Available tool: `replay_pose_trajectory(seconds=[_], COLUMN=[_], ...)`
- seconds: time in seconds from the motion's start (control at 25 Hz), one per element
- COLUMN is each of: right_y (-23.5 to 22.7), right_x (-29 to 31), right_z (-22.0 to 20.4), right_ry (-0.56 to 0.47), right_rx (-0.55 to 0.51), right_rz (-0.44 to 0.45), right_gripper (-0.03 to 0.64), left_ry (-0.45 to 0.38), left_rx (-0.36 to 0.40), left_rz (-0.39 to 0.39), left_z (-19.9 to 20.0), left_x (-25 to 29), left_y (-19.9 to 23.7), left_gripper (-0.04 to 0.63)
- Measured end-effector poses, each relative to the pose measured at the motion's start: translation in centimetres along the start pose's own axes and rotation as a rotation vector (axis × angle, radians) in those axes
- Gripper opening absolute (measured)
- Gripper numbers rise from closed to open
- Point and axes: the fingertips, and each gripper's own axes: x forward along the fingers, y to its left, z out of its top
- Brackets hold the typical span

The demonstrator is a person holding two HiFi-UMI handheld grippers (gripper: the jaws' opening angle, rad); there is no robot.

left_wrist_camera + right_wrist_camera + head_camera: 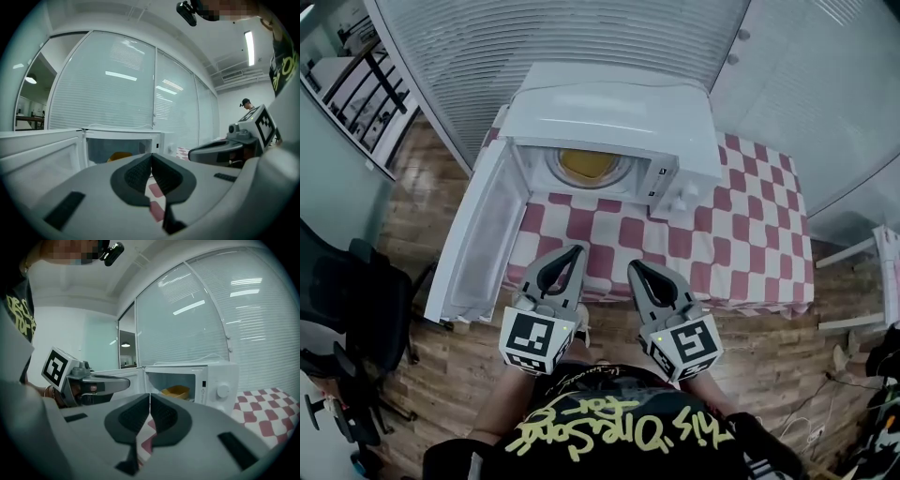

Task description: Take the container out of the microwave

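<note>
Your target, the shallow yellow container (588,165), sits inside the white microwave (609,117) at upper ctr of the head view, w/ the white microwave door (483,234) swung wide open toward the left of frame. Both claws hang low in the frame over the near desk edge, well apart from it. The left claw (570,249) has its pads pressed together w/ nothing between them, and the right claw (636,266) is the same, so you'd need to spread at least one before going in. The container looks like thin plastic, prob. light and a bit flexy. Can't tell if anything's in it, so treat it as possibly sloshing, maybe hot. Smooth walls could be slippery, so I'd pinch the near rim/side wall rather than squeeze across the body, and keep it level coming out past the cavity lip. The desk (769,281) wears a red-and-white checked cloth (581,225): soft, may bunch if you drag, w/ bare cloth at right of frame for a set-down. Room: wood-plank floor (422,206), slatted glass wall (534,37) across the top, black chair (347,291) at far left, away from the microwave.
</note>
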Motion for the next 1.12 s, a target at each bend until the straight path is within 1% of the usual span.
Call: replay_pose_trajectory(seconds=[0.16,0.28,0.48,0.6,0.92,1.12], right_y=[-1.1,-1.8,-2.4,-3.0,-4.3,-4.9], right_x=[2.2,3.7,6.2,7.3,10.9,12.6], right_z=[0.6,0.6,1.3,1.1,1.4,1.6], right_ry=[0.001,0.033,0.017,0.049,0.06,0.068], right_rx=[0.002,0.025,0.009,0.025,0.037,0.04], right_rz=[-0.005,-0.019,-0.018,-0.038,-0.071,-0.08], right_gripper=[0.009,0.009,0.009,0.009,0.009,0.009], left_ry=[0.005,0.015,0.033,0.042,0.046,0.065], left_rx=[-0.001,-0.006,-0.007,-0.009,0.002,-0.006], left_rz=[-0.003,-0.004,-0.008,-0.015,-0.045,-0.033], left_z=[0.5,0.5,0.2,0.1,0.3,0.0], left_x=[1.8,3.0,4.6,5.5,8.2,9.0], left_y=[1.6,2.9,5.0,6.1,8.9,10.5], left_gripper=[0.008,0.008,0.008,0.008,0.008,0.008])
